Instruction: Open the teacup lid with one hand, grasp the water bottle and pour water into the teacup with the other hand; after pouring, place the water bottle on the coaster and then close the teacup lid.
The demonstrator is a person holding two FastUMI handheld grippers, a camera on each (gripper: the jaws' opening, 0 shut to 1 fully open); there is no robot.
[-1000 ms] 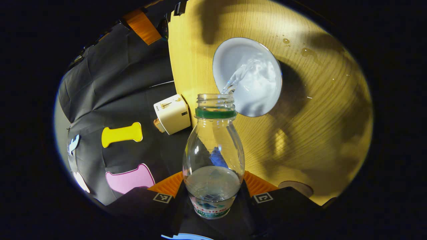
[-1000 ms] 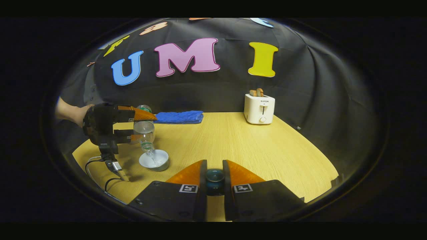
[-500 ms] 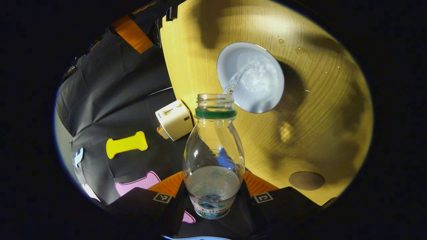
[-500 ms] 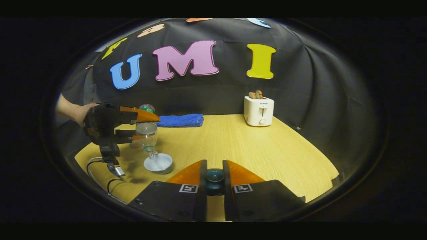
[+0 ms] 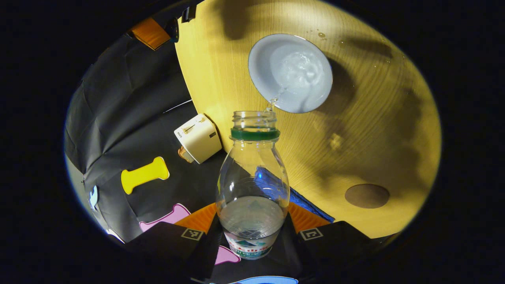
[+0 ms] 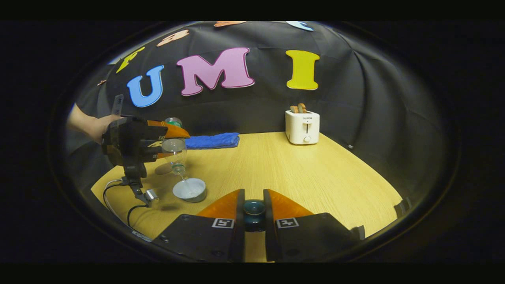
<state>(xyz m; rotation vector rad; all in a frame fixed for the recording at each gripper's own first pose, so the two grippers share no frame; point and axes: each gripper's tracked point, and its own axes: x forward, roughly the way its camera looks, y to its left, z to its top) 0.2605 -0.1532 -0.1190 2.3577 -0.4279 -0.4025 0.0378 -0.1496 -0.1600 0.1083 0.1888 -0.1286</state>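
In the left gripper view the base of the water bottle (image 5: 252, 185) is hidden between the two fingers of the left tool (image 5: 252, 236), which pinch it from both sides. The bottle is tilted with its open neck toward the teacup (image 5: 290, 73), and a thin thread of water runs from the mouth down to the cup's near rim. The cup stands open on the wooden surface (image 5: 378, 130) with water inside — how full is hard to judge. The round coaster (image 5: 367, 195) lies bare, well apart from the cup.

In the right gripper view the right tool (image 6: 253, 215) is pressed on the knob of the teacup lid (image 6: 253, 209); the rest of the lid is covered by the fingers. A hand (image 6: 92, 127), cut off at the edge, holds the left tool above the cup. A toaster (image 6: 302, 126) and a blue cloth (image 6: 213, 140) stand at the back.
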